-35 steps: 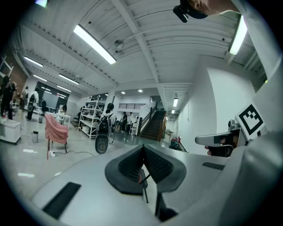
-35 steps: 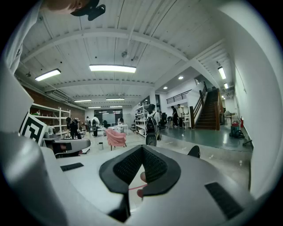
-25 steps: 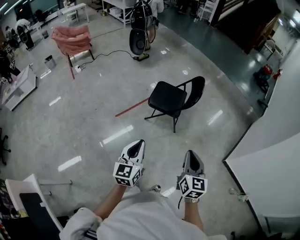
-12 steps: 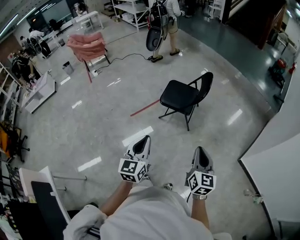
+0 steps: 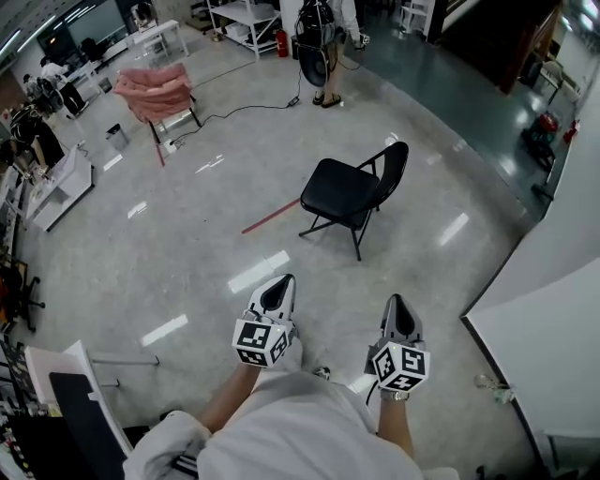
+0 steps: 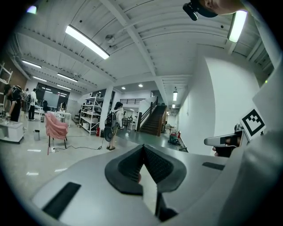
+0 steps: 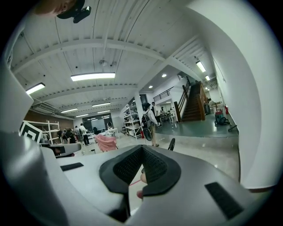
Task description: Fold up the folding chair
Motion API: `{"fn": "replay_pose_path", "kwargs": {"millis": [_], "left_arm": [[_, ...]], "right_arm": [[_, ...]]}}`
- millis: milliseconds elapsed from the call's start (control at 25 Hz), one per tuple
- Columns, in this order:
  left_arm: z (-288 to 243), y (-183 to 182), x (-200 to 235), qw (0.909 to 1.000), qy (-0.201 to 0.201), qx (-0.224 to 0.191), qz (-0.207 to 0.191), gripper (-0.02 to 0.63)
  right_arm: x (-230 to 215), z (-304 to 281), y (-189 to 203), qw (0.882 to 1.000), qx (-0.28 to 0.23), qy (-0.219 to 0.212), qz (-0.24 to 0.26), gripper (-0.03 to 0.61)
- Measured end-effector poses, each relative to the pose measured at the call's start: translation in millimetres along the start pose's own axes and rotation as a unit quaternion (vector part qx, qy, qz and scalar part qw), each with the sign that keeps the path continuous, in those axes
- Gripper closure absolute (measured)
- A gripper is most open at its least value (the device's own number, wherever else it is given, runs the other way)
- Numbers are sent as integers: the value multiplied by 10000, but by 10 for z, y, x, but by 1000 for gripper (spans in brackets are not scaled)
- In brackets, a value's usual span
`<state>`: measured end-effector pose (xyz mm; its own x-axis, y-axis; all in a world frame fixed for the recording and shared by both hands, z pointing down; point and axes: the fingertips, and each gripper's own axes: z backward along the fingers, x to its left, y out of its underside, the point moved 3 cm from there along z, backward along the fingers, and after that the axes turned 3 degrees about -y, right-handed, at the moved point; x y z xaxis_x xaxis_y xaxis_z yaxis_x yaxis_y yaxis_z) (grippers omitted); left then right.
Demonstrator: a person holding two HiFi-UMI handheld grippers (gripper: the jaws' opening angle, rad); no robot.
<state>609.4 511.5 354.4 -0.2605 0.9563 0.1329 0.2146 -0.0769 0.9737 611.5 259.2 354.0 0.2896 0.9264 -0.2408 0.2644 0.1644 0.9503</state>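
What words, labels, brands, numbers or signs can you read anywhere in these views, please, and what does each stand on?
No text can be read in any view.
On the cubes of the left gripper and the right gripper: only black-and-white square marker patterns, no letters or digits.
On the folding chair: no label visible.
On the far shelves: any print is too small to read.
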Motion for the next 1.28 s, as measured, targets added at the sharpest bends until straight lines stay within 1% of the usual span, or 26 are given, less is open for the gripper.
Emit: {"fn": "replay_pose_path", "kwargs": {"millis": [120,320,440,560,720,840,960,1120,1280], "left_arm": [[-183,8,125,9999,113,67,50,603],[-738,-64,419,9993,274,36,236,603],[-1048,-180,674,9990,363,-10,266,603],[-1294,-286,926,9980,550,-19,312,603],[-1525,-341,1293,9972,685,18,313,602],[-1686,-389,1545,9972,692,4,269,603],[-1781,-396,1743,9976,631,65,295,603],[-1782,-317,1902,9977,569,187,326,603],[-1865,-220,2068,9981,376,333,368,603]], "right_arm": [[6,-170,-3,9999,83,137,9,575],[28,-680,-115,9996,223,184,67,575],[128,-1039,-242,9993,223,228,187,575],[266,-1380,-379,9990,200,336,217,576],[459,-1759,-382,9984,192,482,201,575],[572,-2000,-325,9986,215,482,98,575],[675,-2181,-268,9984,359,411,154,575],[704,-2343,-231,9982,476,343,102,575],[673,-2541,-208,9978,560,359,40,575]]}}
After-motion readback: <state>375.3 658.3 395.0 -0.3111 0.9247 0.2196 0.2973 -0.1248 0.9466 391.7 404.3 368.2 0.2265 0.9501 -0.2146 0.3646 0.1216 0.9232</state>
